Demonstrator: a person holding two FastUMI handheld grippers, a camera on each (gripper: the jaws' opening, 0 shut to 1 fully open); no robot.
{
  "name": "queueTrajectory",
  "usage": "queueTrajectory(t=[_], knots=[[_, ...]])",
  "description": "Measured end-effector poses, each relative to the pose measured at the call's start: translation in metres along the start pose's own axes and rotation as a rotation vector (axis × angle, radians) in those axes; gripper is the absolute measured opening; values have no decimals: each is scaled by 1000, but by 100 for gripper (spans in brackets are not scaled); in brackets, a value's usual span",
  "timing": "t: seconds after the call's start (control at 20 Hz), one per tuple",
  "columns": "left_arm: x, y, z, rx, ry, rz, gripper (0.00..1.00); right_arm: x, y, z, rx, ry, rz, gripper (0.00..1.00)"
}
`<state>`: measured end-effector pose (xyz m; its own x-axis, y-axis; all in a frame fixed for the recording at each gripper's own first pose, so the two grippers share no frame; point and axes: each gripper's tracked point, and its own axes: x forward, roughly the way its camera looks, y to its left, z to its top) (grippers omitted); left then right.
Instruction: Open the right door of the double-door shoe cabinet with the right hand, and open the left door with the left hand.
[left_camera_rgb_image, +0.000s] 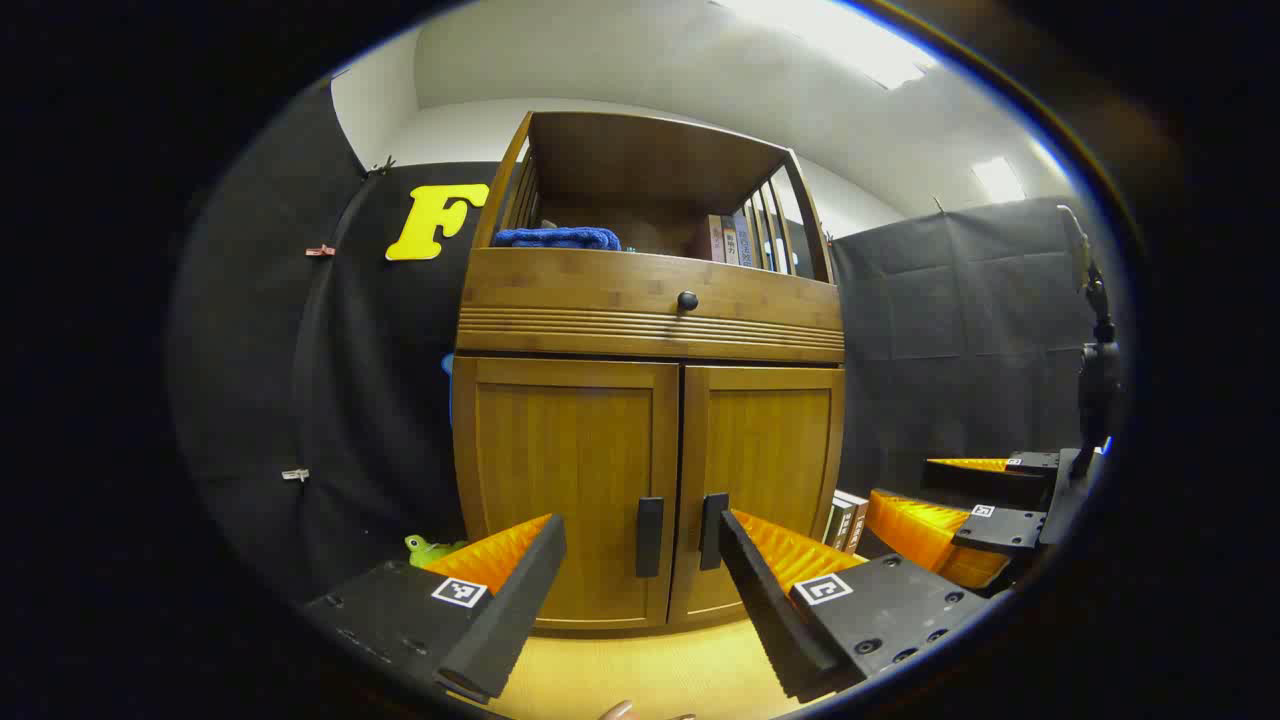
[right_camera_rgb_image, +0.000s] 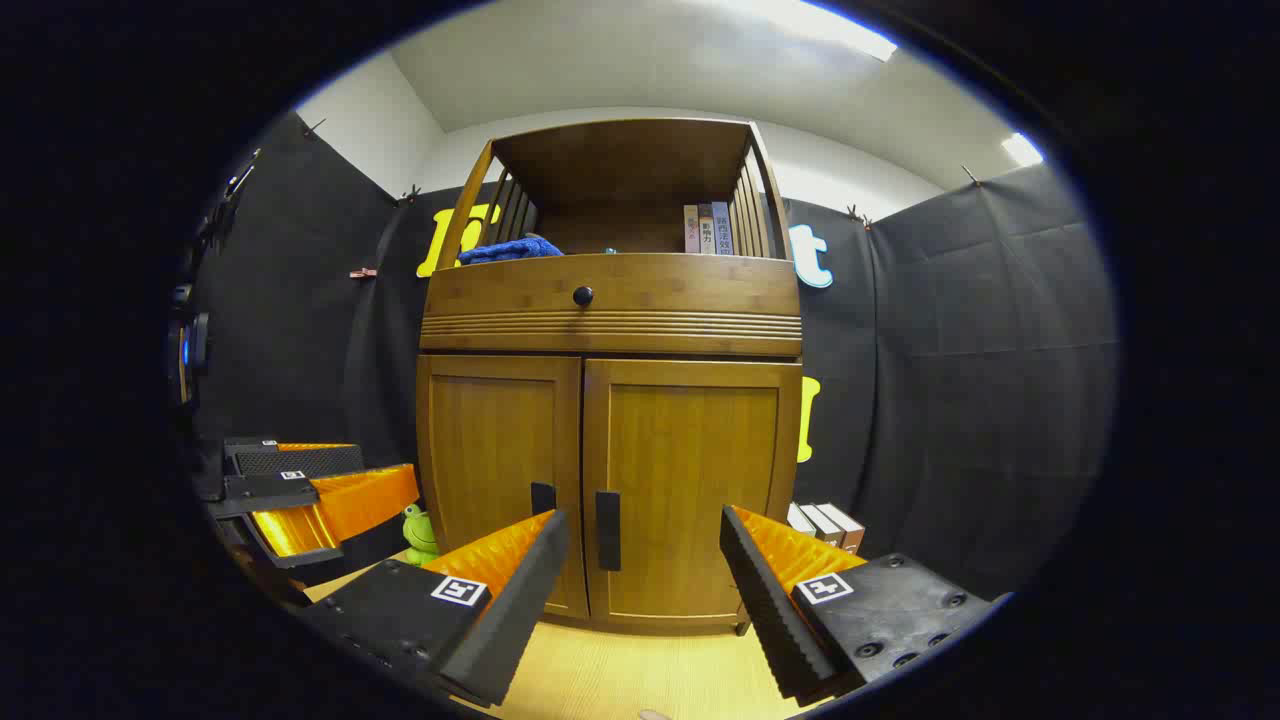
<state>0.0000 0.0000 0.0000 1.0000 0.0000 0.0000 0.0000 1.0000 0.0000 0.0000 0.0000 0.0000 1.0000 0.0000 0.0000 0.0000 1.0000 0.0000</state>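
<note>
The cabinet (left_camera_rgb_image: 650, 380) stands on a pale wood surface (left_camera_rgb_image: 640, 670), against the black cloth wall, and both of its doors are shut. In the left gripper view the left door (left_camera_rgb_image: 565, 480) and the right door (left_camera_rgb_image: 765, 470) meet at the middle, each with a dark upright handle beside the seam: the left handle (left_camera_rgb_image: 649, 537) and the right handle (left_camera_rgb_image: 713, 531). The left claw (left_camera_rgb_image: 640, 590) is spread wide and holds nothing; it sits short of the cabinet front, and both handles show in the gap between its fingers. At the right edge of that view the right claw (left_camera_rgb_image: 955, 500) also shows, well apart from the doors. In the right gripper view the right claw (right_camera_rgb_image: 640, 590) is spread too and empty, facing the right door (right_camera_rgb_image: 690, 480), with the right handle (right_camera_rgb_image: 607, 531) between its fingers and the left handle (right_camera_rgb_image: 543, 497) partly hidden behind the near finger. The left claw (right_camera_rgb_image: 330, 490) shows at the left edge there, beside the left door (right_camera_rgb_image: 495, 470). Above the doors runs a drawer with a round dark knob (left_camera_rgb_image: 687, 300). On the open shelf lie a blue cloth (left_camera_rgb_image: 555, 238) and some upright books (left_camera_rgb_image: 725, 238). A green frog toy (left_camera_rgb_image: 430, 548) sits at the cabinet's left foot, and more books (left_camera_rgb_image: 845, 520) lean at its right.
</note>
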Motion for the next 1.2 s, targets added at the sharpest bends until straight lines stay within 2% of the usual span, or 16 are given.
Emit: queueTrajectory(t=[0.1, 0.65, 0.9, 0.95, 1.0, 1.05, 1.2], knots=[[0, 2, 0, 3, -2, -4, 95, 0, -2, 0, -10, 3, -18, 97], [-2, 3, -1, -1, -4, -31, 95, 3, 14, 8, 9, -10, 0, 97], [-6, 8, 0, 9, 1, -44, 95, -3, 17, 11, -3, -23, -19, 97], [-7, 9, 0, 8, 0, -48, 95, -5, 20, 12, -8, -23, -19, 95], [-8, 10, 1, 5, 0, -53, 95, -7, 24, 12, -14, -22, -6, 99], [-8, 11, 1, 3, -2, -58, 95, -10, 28, 13, -20, -24, -1, 97], [-14, 12, 0, 5, -2, -75, 95, -15, 21, 13, -35, -23, -52, 97]])
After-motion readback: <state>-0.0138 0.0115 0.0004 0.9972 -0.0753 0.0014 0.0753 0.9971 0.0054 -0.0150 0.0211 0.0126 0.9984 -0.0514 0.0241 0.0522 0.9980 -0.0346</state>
